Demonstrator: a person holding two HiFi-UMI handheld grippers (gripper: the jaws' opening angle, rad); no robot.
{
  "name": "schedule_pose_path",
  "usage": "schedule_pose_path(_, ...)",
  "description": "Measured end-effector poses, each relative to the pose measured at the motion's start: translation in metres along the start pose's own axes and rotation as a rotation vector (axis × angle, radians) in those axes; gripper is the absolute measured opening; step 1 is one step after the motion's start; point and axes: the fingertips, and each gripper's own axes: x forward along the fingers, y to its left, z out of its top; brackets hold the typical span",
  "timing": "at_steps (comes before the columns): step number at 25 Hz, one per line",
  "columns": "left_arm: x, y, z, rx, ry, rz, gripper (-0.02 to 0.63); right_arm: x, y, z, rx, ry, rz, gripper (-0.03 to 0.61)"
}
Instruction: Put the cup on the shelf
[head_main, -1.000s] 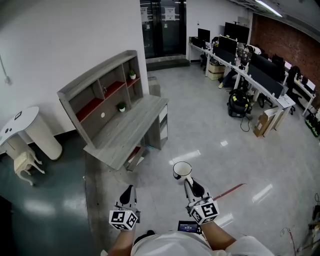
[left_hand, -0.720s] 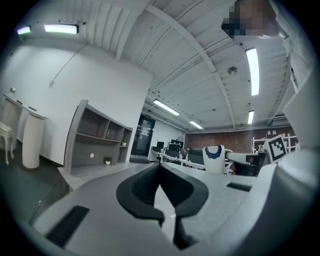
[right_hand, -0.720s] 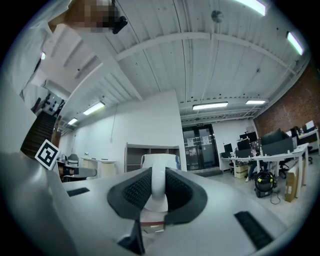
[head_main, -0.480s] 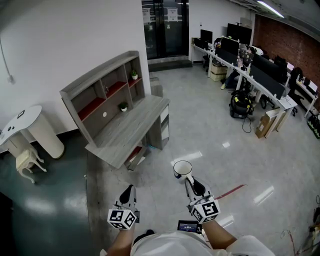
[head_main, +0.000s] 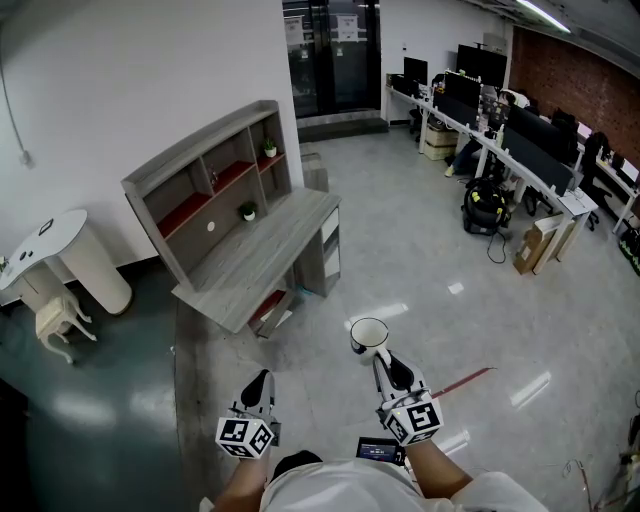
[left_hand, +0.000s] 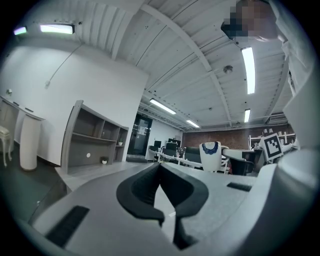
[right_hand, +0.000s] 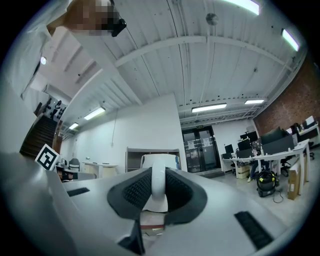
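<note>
White cup (head_main: 368, 335) pinched by handle in my right gripper (head_main: 380, 362); left gripper (head_main: 257, 384) closed, empty. I'd carry cup upright, level, toward grey shelf (head_main: 210, 175) far left.

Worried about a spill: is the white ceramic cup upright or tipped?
Upright: the white ceramic cup shows its mouth facing up, handle clamped in the right gripper.

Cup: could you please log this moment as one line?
right gripper shut on cup handle | left gripper shut, empty | shelf ahead, unreached
</note>
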Motion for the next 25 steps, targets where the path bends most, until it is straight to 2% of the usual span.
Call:
schedule_pose_path(8, 0.010, -0.005, -0.002, 0.007, -0.001, -0.006, 0.009, -0.007, -0.013, -0.003, 0.009, 0.003, -0.021, 0.076)
schedule_pose_path(15, 0.027, 0.013, -0.002, 0.021, -0.003, 0.018, 0.009, 0.009, -0.023, -0.005, 0.005, -0.001, -0.023, 0.075)
schedule_pose_path(19, 0.046, 0.022, -0.002, 0.012, -0.008, 0.015, 0.008, 0.025, -0.026, -0.005, -0.047, -0.007, -0.007, 0.076)
schedule_pose_path(25, 0.090, 0.034, -0.003, 0.011, -0.019, 0.004, 0.009, 0.062, -0.043, -0.012, -0.047, -0.005, 0.012, 0.075)
